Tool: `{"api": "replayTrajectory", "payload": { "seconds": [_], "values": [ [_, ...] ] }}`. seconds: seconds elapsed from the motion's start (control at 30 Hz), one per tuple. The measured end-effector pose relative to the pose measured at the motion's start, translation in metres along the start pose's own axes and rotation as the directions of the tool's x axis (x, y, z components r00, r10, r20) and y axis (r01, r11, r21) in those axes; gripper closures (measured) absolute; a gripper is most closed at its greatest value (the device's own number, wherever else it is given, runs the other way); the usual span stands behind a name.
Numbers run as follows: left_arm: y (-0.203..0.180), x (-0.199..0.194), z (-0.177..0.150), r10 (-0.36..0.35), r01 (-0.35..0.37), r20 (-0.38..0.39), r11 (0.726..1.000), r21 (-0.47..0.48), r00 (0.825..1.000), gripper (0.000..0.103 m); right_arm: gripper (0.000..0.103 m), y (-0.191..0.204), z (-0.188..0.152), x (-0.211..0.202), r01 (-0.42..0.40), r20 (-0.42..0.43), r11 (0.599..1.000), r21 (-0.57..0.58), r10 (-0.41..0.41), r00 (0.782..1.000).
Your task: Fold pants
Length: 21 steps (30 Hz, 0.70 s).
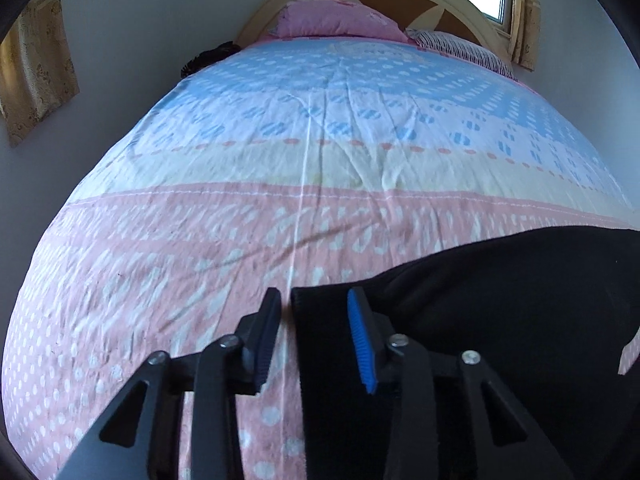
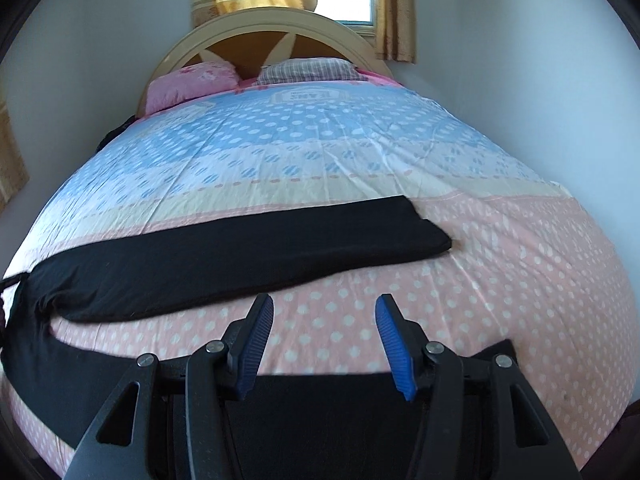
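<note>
On the left, the left tongs (image 1: 316, 312) stood part open, astride the near-left corner of the black pants (image 1: 500, 320), not visibly pinching it. The likely slip: closing on only 1 layer, so the fold would drag crooked. The pants (image 2: 224, 252) looked matte and limp, 1 leg lying smooth across the bed (image 2: 500, 280), the other curving back near. To the right, the right tongs (image 2: 324, 338) stood about half open over sheet, empty; cloth lay just nearer.

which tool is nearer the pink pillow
Hard to call. The left tool and right tool both sit at the foot of the bed, on the black pants, far from the pink pillow.
</note>
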<state>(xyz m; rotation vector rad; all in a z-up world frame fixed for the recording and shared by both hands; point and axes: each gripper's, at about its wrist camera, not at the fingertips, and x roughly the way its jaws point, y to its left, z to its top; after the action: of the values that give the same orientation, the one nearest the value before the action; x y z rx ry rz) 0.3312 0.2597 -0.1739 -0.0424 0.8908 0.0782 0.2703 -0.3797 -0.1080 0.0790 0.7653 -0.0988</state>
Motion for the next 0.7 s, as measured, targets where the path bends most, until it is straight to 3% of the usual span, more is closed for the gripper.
{"api": "replayTrajectory", "payload": {
  "seconds": [0.3,0.47,0.57,0.7],
  "values": [
    [-0.004,-0.002,-0.002,0.014,-0.015,0.019,0.999,0.044,1.0,0.085,0.048,-0.075,0.04,0.053,0.078,-0.068,0.986,0.151,-0.069,0.995],
    [-0.01,-0.001,0.001,0.053,-0.054,0.016,0.996,0.071,0.998,0.084,0.043,-0.107,0.062,0.097,0.062,-0.146,0.973,0.22,-0.029,0.989],
    [-0.013,0.002,0.004,0.076,-0.077,0.008,0.993,0.09,0.997,0.077,0.042,-0.113,0.075,0.122,0.035,-0.159,0.97,0.24,0.004,0.987],
    [-0.017,0.001,0.004,0.086,-0.086,0.007,0.989,0.116,0.996,0.079,0.039,-0.114,0.093,0.158,0.03,-0.175,0.975,0.222,0.01,0.985]
  ]
}}
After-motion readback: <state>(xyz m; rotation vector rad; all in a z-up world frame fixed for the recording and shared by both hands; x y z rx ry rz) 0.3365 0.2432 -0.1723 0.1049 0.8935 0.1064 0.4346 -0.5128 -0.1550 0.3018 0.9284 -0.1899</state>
